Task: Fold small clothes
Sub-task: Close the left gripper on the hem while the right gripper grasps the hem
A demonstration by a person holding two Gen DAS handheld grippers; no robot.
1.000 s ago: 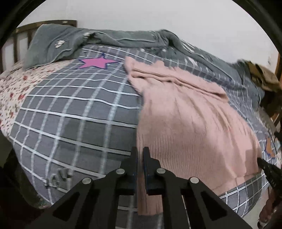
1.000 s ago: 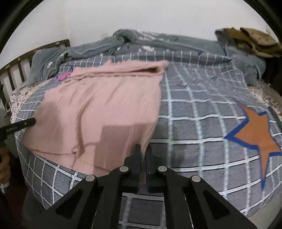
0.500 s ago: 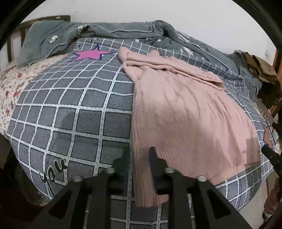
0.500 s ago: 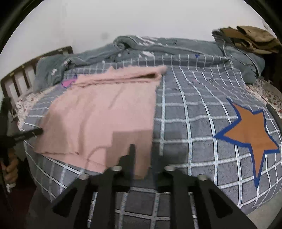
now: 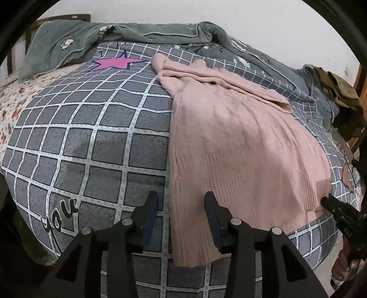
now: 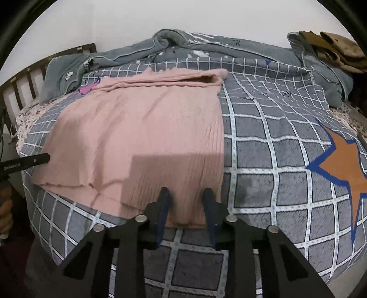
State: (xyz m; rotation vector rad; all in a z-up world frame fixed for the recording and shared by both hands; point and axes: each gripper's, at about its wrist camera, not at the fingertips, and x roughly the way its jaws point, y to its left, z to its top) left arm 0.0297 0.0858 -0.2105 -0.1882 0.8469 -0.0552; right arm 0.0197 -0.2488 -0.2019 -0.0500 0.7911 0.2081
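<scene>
A bed fills both views, covered by a grey checked bedspread (image 5: 96, 146) with white grid lines. A pink star (image 5: 115, 63) is printed near the far end and an orange star (image 6: 344, 167) with a blue outline near the right side. A rumpled grey blanket (image 6: 206, 49) lies along the far edge against a plain white wall (image 6: 183, 18), and a dark wooden headboard (image 6: 25, 89) with slats stands at the left. A heap of brown cloth (image 6: 337, 48) sits at the far right corner. A floral sheet (image 5: 9, 100) shows beyond the bedspread on the left.

The pink knitted sweater (image 5: 240, 146) lies flat on the bedspread, its upper part folded over into a band at the far end, its ribbed hem hanging near the front edge of the bed.

The left gripper (image 5: 181, 211) is spread wide, holding nothing, its fingers straddling the sweater's left hem corner. The right gripper (image 6: 186, 201) is likewise spread, empty, poised at the right hem corner; contact cannot be told.
</scene>
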